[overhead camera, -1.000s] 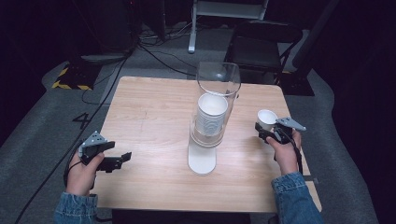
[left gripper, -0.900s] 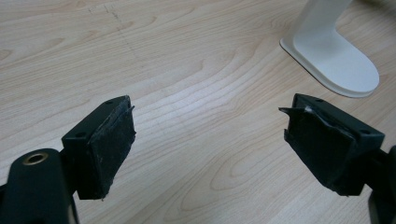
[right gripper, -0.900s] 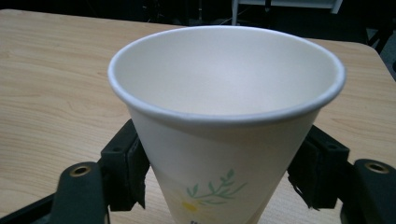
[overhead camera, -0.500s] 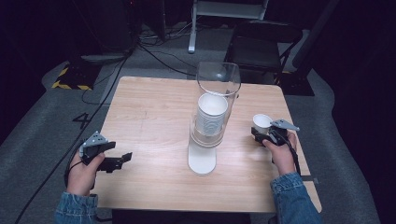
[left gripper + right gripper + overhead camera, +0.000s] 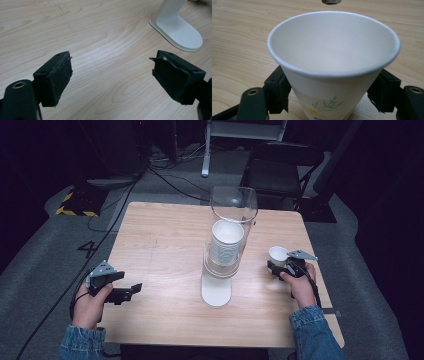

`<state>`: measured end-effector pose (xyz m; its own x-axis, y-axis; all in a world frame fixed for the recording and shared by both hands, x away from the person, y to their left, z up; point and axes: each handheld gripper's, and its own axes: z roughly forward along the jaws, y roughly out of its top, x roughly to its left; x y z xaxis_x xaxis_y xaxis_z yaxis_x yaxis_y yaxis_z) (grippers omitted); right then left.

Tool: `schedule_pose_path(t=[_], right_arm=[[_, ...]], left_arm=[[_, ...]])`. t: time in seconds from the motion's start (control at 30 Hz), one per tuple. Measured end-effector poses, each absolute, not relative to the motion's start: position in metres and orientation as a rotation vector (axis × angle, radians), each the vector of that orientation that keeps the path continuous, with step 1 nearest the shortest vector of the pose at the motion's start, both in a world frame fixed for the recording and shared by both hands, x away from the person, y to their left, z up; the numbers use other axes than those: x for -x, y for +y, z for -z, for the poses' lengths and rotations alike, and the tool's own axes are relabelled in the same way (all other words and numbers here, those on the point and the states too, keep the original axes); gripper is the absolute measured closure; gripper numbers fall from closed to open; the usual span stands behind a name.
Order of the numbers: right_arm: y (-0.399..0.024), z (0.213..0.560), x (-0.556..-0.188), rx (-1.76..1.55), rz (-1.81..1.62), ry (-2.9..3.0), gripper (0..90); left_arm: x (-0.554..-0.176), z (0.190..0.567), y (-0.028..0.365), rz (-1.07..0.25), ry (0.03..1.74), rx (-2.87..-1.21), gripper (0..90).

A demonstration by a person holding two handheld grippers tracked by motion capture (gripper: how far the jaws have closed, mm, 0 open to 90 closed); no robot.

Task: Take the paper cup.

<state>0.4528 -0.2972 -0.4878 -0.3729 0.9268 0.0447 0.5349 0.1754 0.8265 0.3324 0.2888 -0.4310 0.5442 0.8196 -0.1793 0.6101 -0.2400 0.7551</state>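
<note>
Right tool [image 5: 278, 268] closed on a white paper cup [image 5: 278, 255], upright, pads pressed against both sides of the wall, at the right of the desk [image 5: 160, 235]. Printed green sprig low on the cup [image 5: 325, 103]. Left tool [image 5: 131, 291] wide open, nothing between the pads [image 5: 60, 77], held low over the near left. Clear dispenser tube [image 5: 232, 232] with stacked cups [image 5: 226, 242] at centre on a white base [image 5: 178, 28].

A white paper cup [image 5: 333, 65] is printed with a small green leaf sprig and a yellow spot (low on its wall). Pale wood grain is shown on the table [image 5: 160, 240]. The dispenser base [image 5: 178, 30] is white; both sleeves [image 5: 82, 344] are blue denim.
</note>
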Motion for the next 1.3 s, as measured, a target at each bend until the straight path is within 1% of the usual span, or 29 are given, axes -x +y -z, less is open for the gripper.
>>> schedule_pose_path(t=[0.27,0.33,0.73,0.97,1.0,1.07,1.17,1.3], right_arm=[[-0.299,0.491,-0.450,-1.386,-1.061,2.027,22.4],[-0.301,0.489,-0.447,-1.397,-1.065,2.012,16.2],[-0.314,0.473,-0.429,-1.401,-1.083,2.014,16.3],[-0.323,0.452,-0.410,-1.357,-1.121,2.004,16.4],[-0.322,0.445,-0.405,-1.335,-1.139,2.006,16.7],[-0.321,0.443,-0.404,-1.327,-1.146,2.008,17.3],[-0.312,0.431,-0.397,-1.319,-1.167,2.052,21.8],[-0.303,0.425,-0.394,-1.289,-1.187,2.082,21.7]], left_arm=[[-0.337,0.431,0.285,-0.317,1.150,-1.964,15.7],[-0.340,0.432,0.282,-0.313,1.146,-1.968,15.7],[-0.350,0.433,0.272,-0.301,1.121,-1.996,15.7],[-0.348,0.435,0.271,-0.306,1.117,-2.005,15.8],[-0.348,0.435,0.271,-0.307,1.123,-2.000,15.9],[-0.347,0.435,0.272,-0.312,1.119,-2.010,15.9],[-0.344,0.435,0.272,-0.311,1.115,-2.022,16.0],[-0.342,0.436,0.275,-0.316,1.112,-2.030,16.0]])
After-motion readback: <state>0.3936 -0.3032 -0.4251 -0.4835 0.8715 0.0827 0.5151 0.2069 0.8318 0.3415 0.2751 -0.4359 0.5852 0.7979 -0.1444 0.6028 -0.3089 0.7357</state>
